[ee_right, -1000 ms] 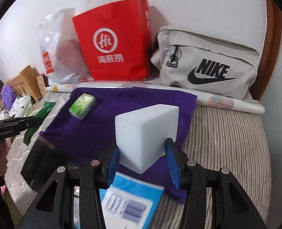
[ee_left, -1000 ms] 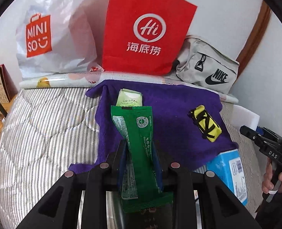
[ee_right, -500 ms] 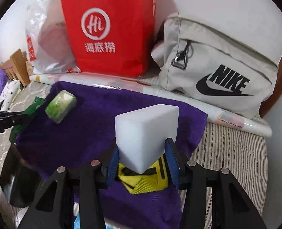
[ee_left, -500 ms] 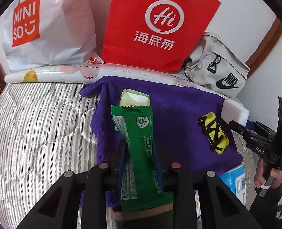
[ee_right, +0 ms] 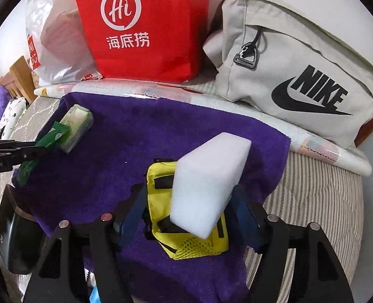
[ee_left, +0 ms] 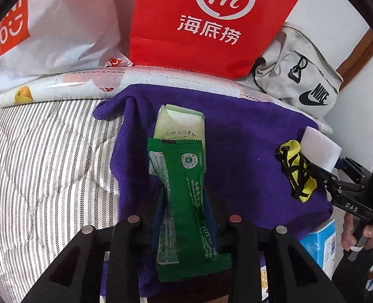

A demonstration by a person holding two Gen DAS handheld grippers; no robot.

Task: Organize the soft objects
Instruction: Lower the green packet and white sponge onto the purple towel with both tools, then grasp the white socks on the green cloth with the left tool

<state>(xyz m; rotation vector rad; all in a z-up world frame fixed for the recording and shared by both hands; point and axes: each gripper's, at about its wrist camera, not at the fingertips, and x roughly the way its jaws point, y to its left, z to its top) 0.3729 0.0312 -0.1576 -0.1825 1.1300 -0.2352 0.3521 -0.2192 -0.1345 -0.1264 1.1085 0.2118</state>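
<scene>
Both tongs have dropped toward the purple towel (ee_right: 105, 176). Right tongs (ee_right: 191, 217) have just been opening; the white sponge (ee_right: 209, 184), lower centre, tilts free over the yellow pouch (ee_right: 186, 247) and may roll off. Left tongs (ee_left: 184, 217) pinch the green sachet (ee_left: 186, 202), lower centre, overlapping the tissue pack (ee_left: 179, 123).

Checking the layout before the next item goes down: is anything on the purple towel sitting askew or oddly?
Yes. The white sponge block is tipped at an angle, leaning over the yellow pouch near the purple towel's right edge. The right gripper jaws have just been opening around it, so it looks dropped rather than laid flat.
</scene>
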